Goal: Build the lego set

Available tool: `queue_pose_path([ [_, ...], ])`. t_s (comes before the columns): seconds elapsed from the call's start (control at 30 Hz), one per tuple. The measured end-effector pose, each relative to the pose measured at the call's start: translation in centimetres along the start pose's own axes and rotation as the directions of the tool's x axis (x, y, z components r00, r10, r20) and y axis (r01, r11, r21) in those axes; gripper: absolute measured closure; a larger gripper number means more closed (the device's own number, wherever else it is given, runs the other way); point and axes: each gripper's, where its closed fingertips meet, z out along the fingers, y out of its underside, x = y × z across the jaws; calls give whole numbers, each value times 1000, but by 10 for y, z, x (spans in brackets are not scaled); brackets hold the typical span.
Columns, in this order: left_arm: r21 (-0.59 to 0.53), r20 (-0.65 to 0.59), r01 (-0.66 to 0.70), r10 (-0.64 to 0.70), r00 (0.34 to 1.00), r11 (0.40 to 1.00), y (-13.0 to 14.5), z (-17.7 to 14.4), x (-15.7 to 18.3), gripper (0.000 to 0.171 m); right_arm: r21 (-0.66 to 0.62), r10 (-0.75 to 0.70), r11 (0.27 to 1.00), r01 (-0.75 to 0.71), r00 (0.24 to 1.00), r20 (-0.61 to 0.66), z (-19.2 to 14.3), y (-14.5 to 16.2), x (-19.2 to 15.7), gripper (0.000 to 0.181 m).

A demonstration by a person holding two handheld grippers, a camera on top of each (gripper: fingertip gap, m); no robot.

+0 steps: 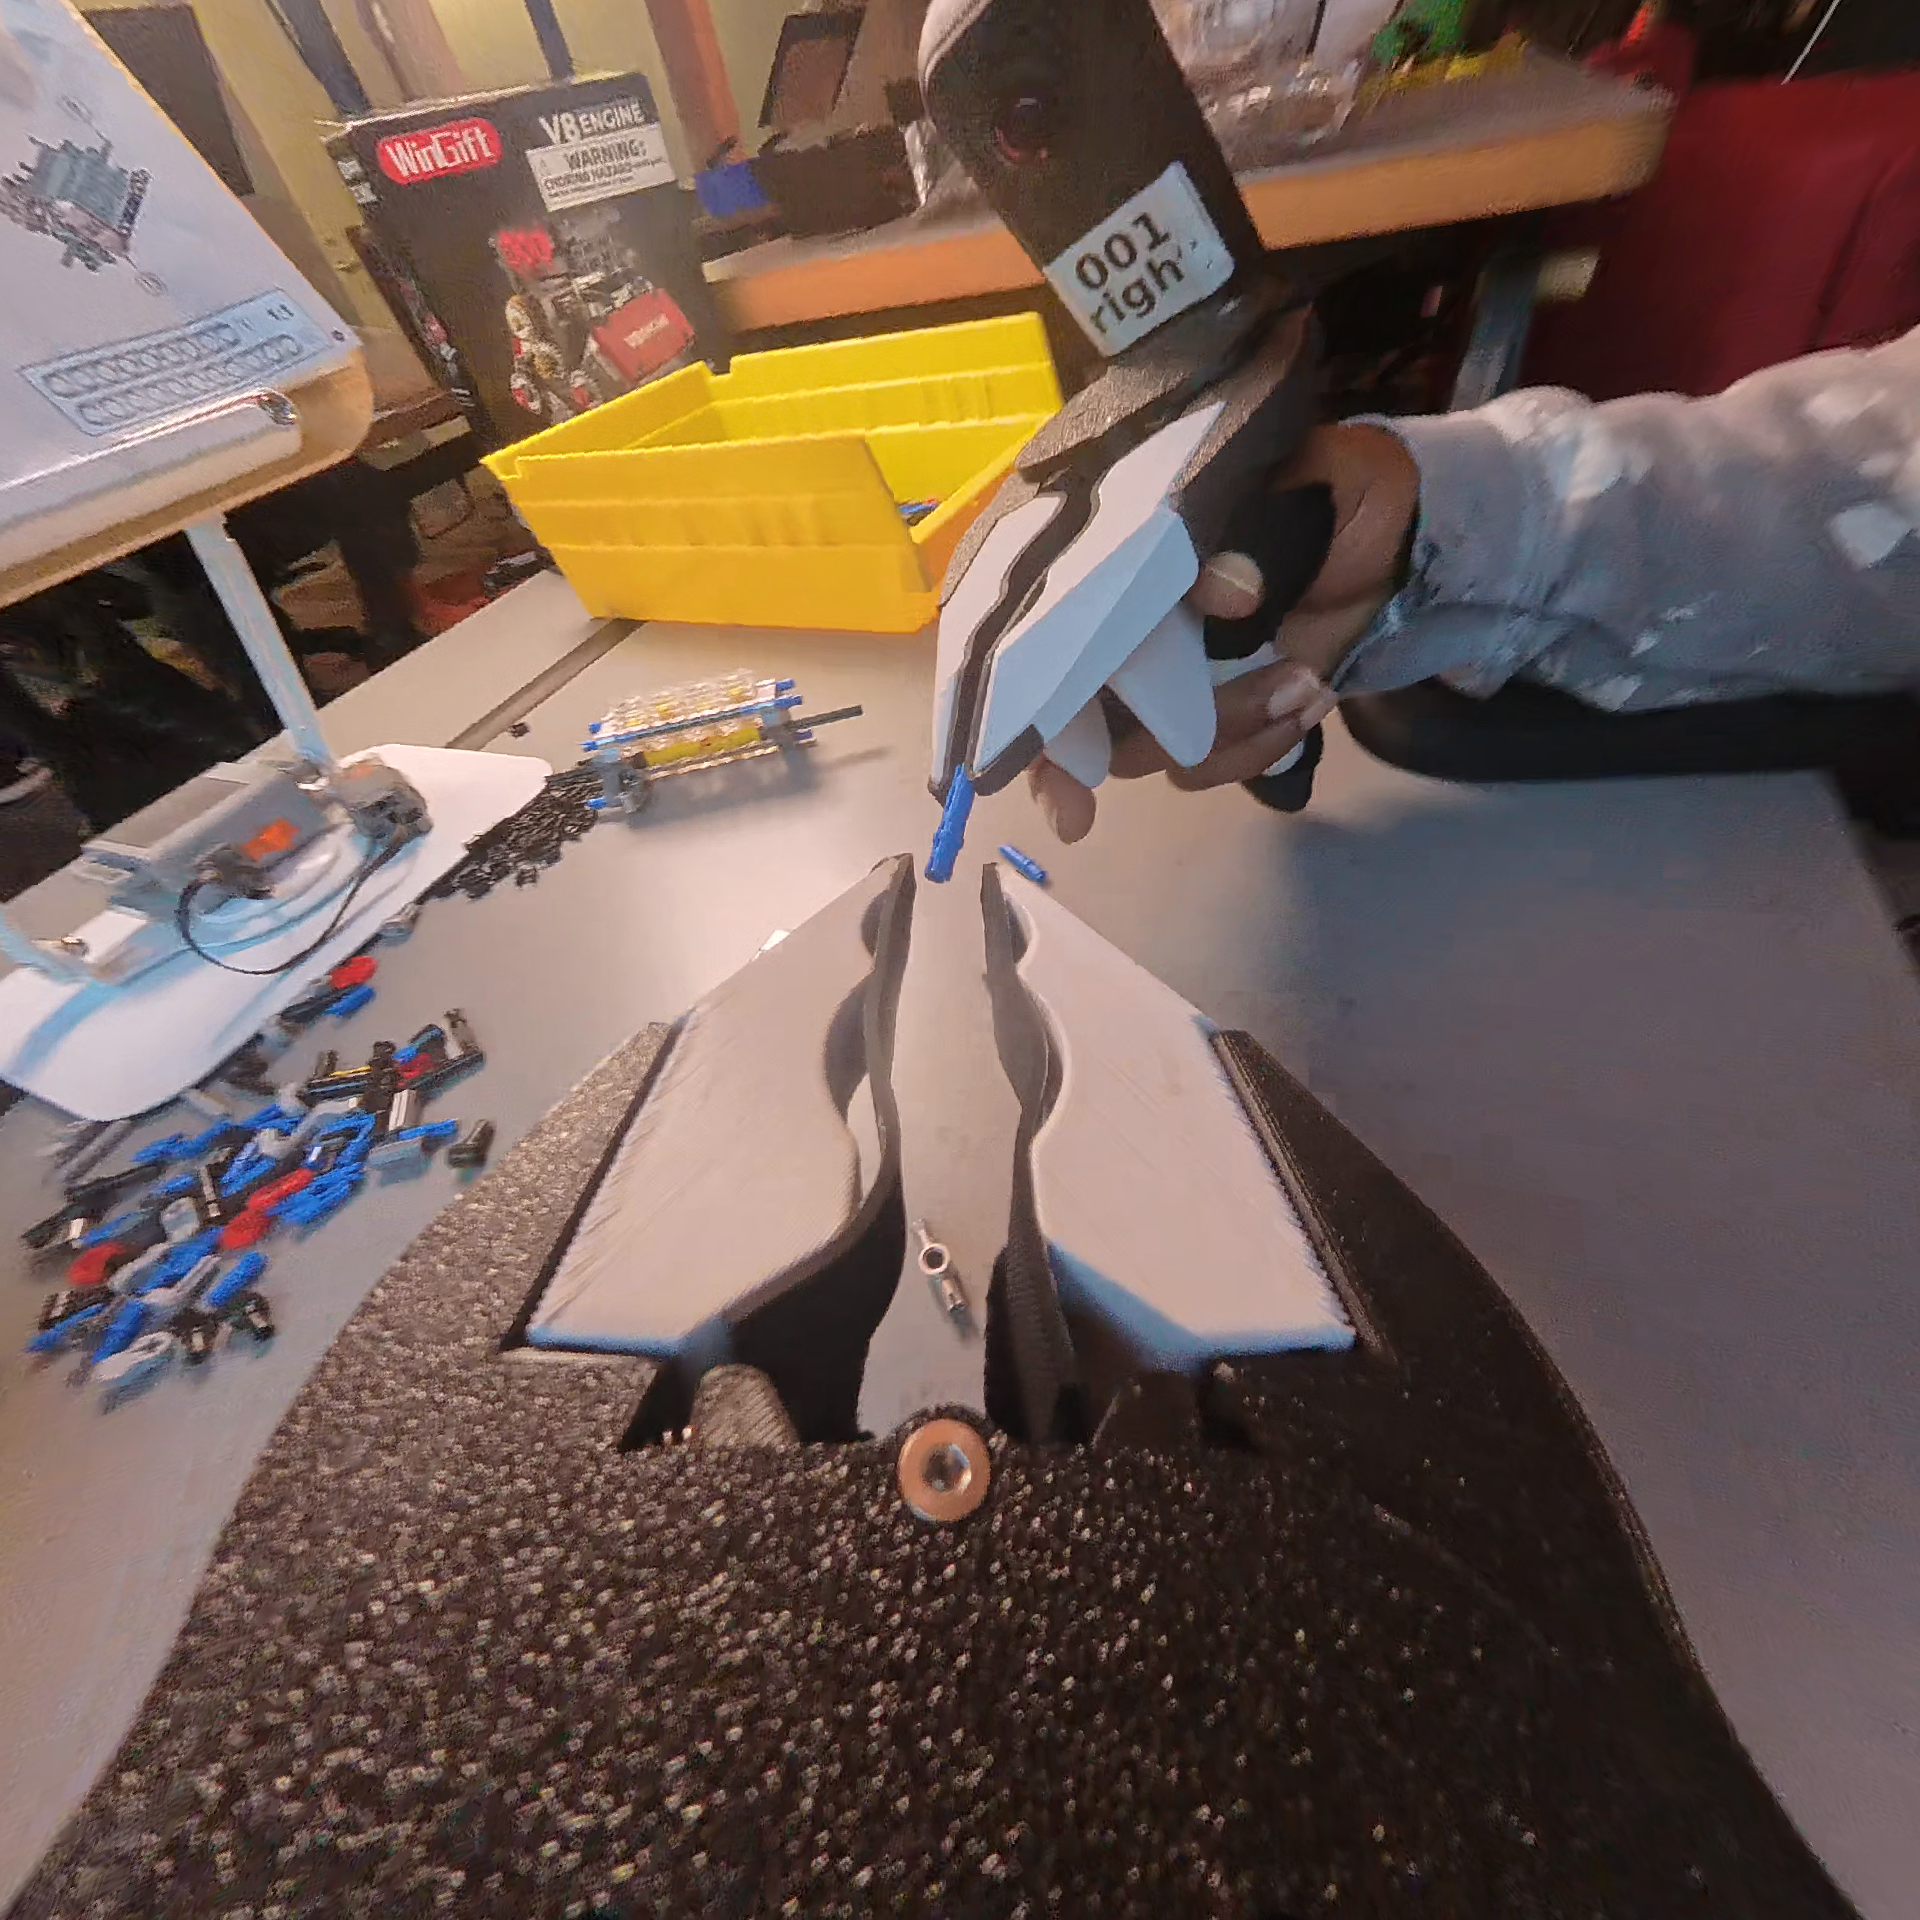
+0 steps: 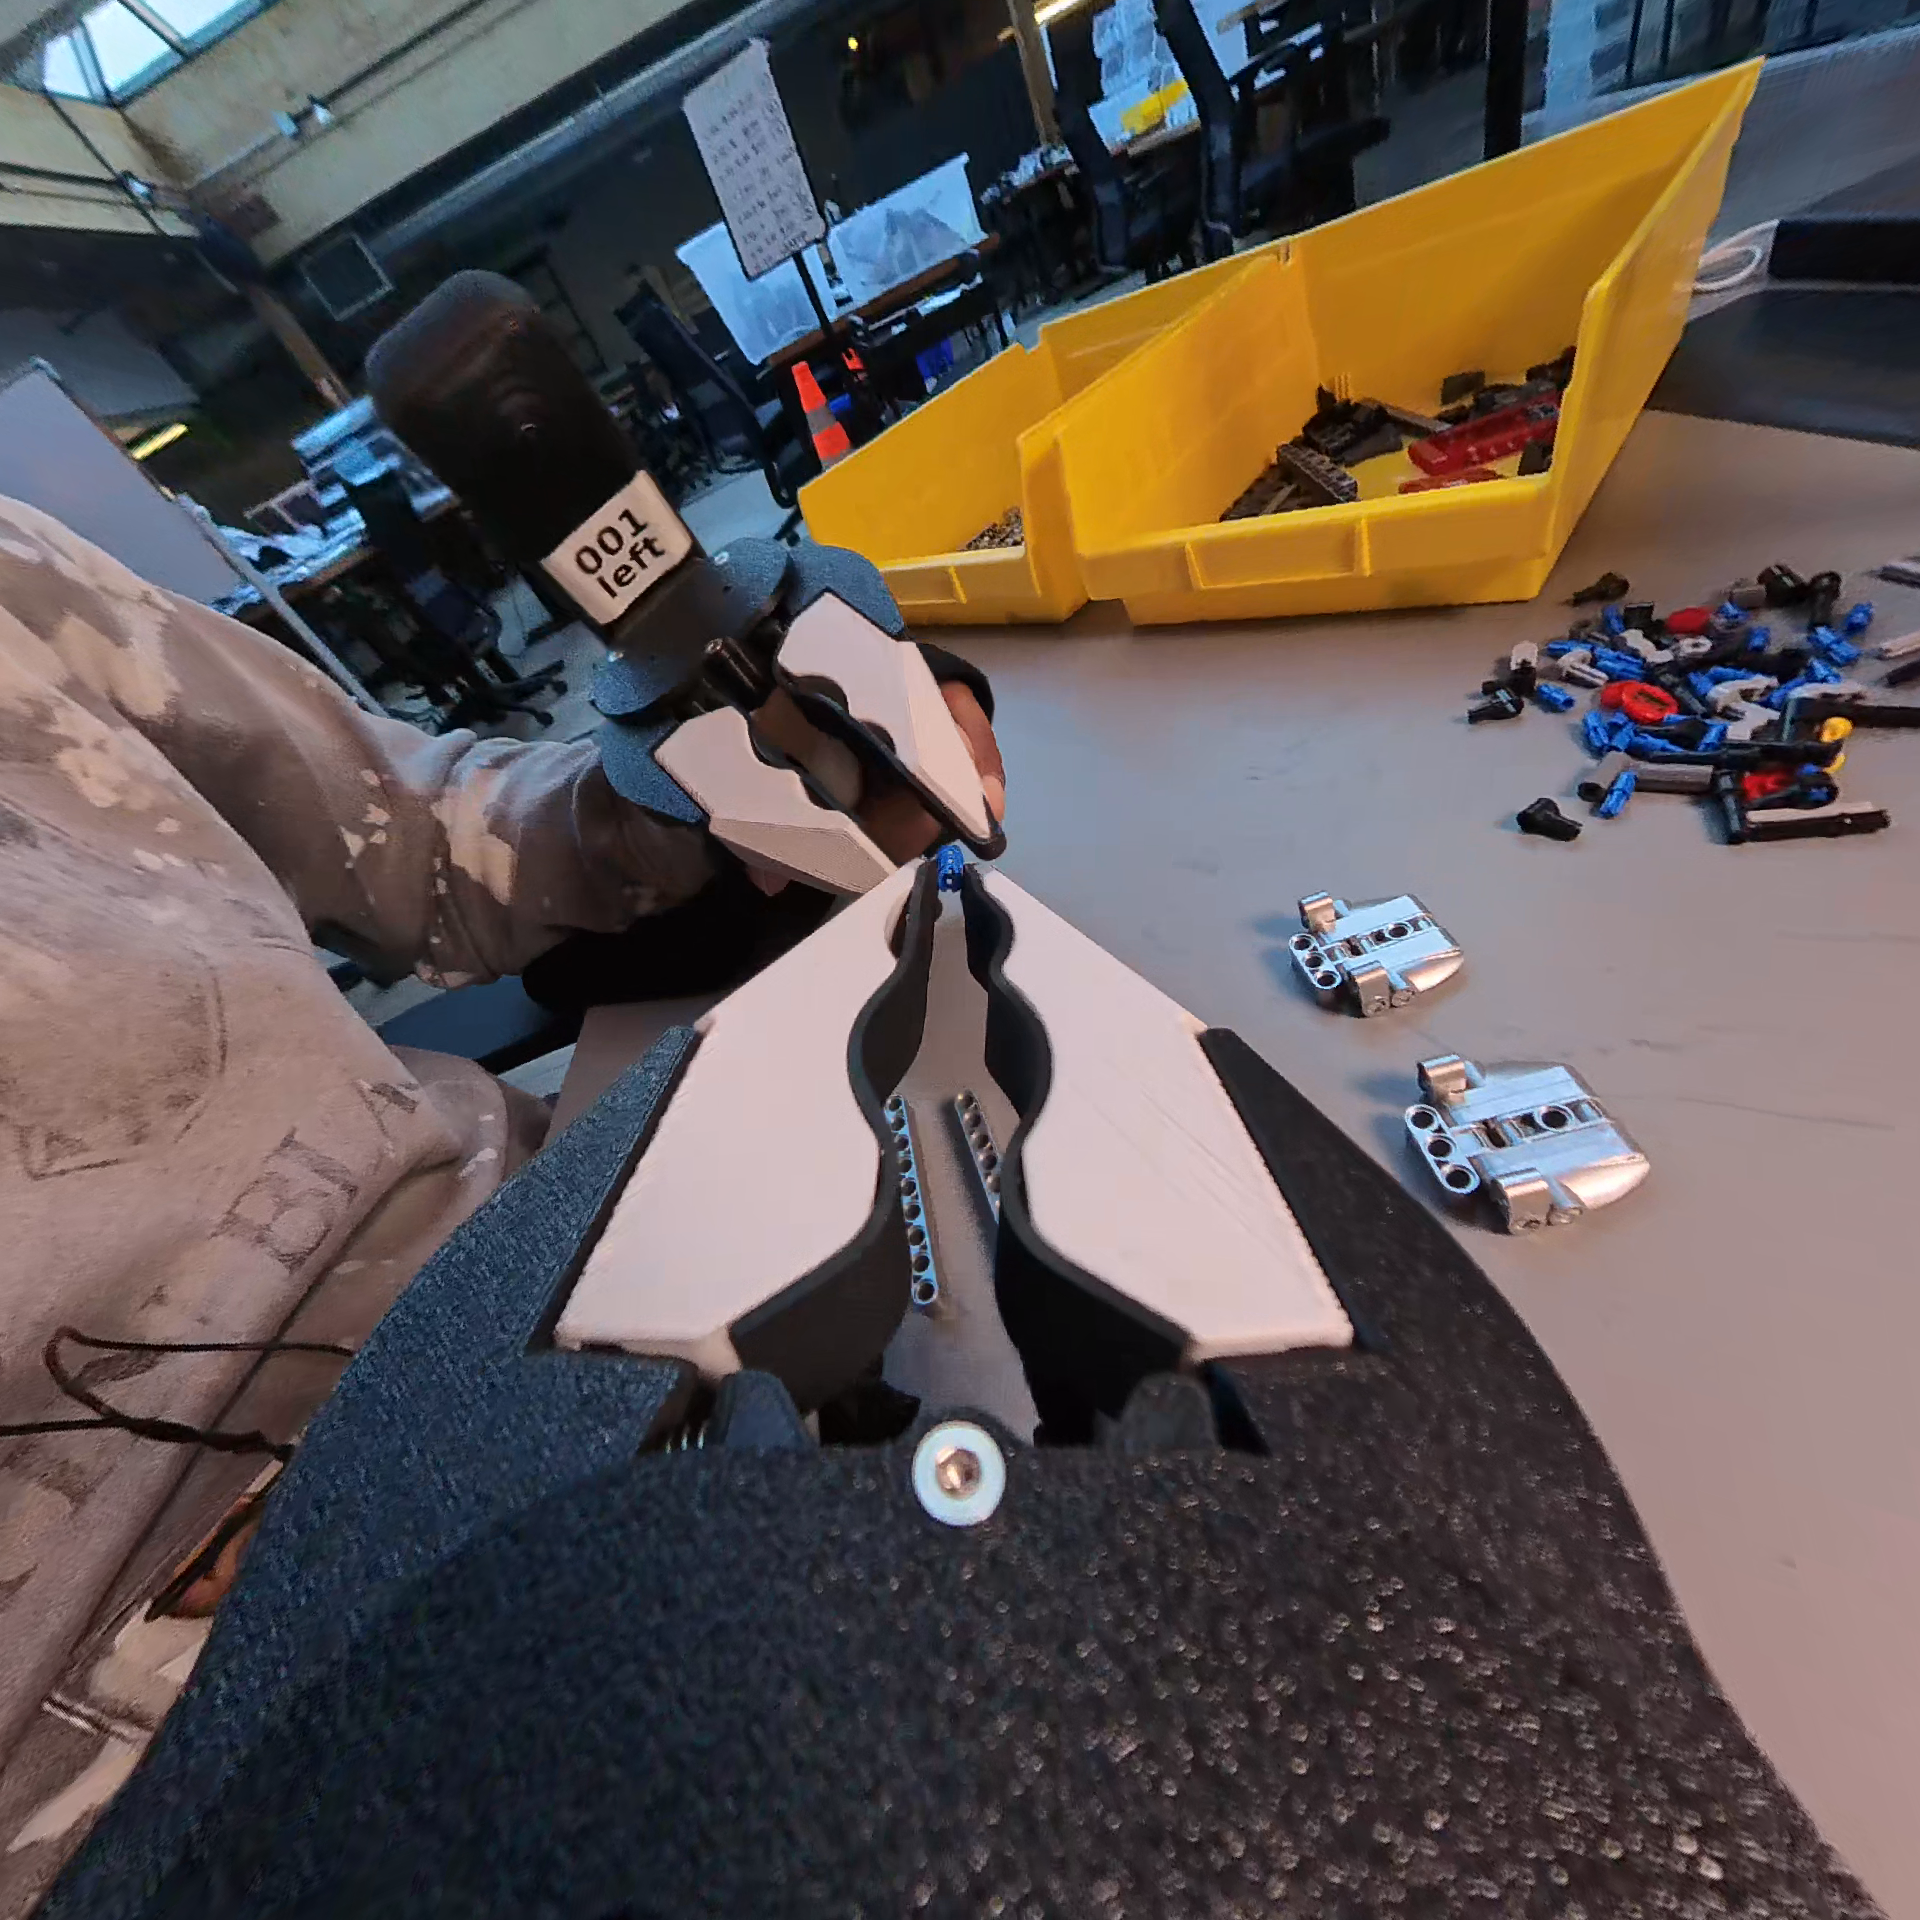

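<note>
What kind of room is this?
Probably a workshop for building toy brick kits: yellow bins holding parts, a pile of small pieces on a grey table, and more workbenches behind.

Two grippers [image 1: 951, 881] [image 2: 948, 883], two yellow bins [image 2: 1299, 561], two silver engine covers [image 2: 1377, 951], two grey beams [image 2: 912, 1195], two loose blue pins [image 1: 948, 826].

blurred booklet [image 1: 125, 260], bin [image 2: 1455, 343] corner cut off
</note>
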Motion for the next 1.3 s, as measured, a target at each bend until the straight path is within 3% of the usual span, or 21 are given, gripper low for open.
queue_pose_path([
  [0.13,45,-62,71,-68,996,996,-7,-2,5,168,-15,-31,999,32,999,20,2,2,-6,178],
  [0.5,87,-147,175,-161,976,981,-16,-6,10,163,36,-57,998,55,996,75,-2,-6,-17,177],
  [0.8,106,-240,297,-265,934,949,-25,-9,14,168,59,-52,997,46,994,100,-4,-10,-22,177],
  [1.3,92,-265,270,-238,934,958,-24,-9,21,169,51,-109,993,104,987,114,-3,-7,-28,177],
])
